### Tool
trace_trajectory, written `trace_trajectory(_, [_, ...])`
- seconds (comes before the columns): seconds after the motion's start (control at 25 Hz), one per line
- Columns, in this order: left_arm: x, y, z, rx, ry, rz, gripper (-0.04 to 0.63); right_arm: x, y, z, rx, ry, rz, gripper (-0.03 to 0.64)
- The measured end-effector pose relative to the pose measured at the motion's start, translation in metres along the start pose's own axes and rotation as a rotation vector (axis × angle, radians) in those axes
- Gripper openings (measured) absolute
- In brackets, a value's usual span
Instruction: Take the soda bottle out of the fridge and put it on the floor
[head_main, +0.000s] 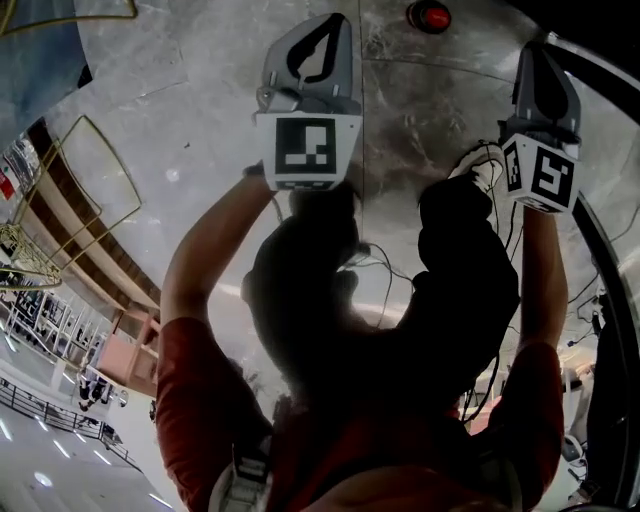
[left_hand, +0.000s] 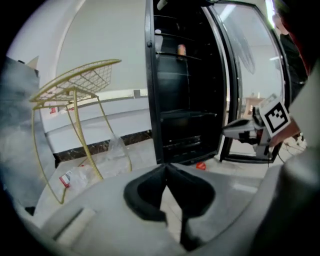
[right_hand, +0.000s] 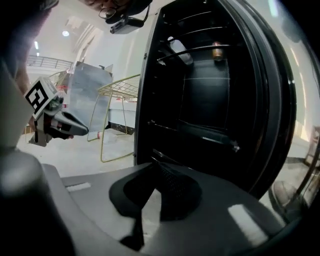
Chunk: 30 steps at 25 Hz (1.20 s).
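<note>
Open fridge (left_hand: 185, 100), wire rack (left_hand: 85, 80) beside; possibly bottle (left_hand: 181, 49) inside.

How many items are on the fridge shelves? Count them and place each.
2. A brownish container stands high in the fridge, toward the back. A pale object lies up there too, nearer the front left. The dark lower shelves may hide more.

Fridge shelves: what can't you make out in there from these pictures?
- Small brown item on an upper shelf: too small in both gripper views to tell bottle from can.
- Lower shelves: too dark in both gripper views.
- Head view: shelves lie outside the frame.
- Red object on the floor: too small in head view to identify.
</note>
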<state>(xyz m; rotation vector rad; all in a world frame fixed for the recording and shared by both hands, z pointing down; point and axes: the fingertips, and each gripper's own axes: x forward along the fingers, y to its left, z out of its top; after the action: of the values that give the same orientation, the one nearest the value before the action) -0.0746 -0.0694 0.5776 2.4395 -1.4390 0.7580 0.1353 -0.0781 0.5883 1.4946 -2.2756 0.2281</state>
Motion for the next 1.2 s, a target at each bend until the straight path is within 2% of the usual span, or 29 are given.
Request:
trace_trajectory(0.08, [-0.030,0.001,0.037,0.002,-0.014,0.011,-0.002,-0.021,0.000,0.035,-0.015,0.021,-0.005,0.002])
trace_trajectory(0.24, [-0.094,0.002,0.115,-0.021,-0.029,0.033,0.000,-0.075,0.009,0.119,0.021,0.045,0.002,0.002])
trace_trajectory(0.56, [-0.206,0.013,0.307,-0.017,-0.065,0.087,0.000,-0.171,0.005,0.306,0.141,0.068,-0.007,0.002])
trace_trajectory(0.72, [-0.258,0.021,0.394,-0.054,-0.041,0.090,0.000,-0.206,-0.001,0.401,0.181,0.064,-0.001,0.002])
trace_trajectory(0.84, [-0.296,0.017,0.448,-0.064,-0.023,0.086,-0.002,-0.236,-0.005,0.466,0.136,0.048,0.016,0.002])
trace_trajectory(1.0, [-0.339,0.008,0.511,-0.092,-0.026,0.090,-0.002,-0.278,-0.020,0.535,0.198,0.014,0.045,0.002])
trace_trajectory(1.2, [-0.381,0.008,0.590,-0.095,-0.092,0.087,0.000,-0.322,-0.030,0.606,0.214,-0.033,0.053,0.002])
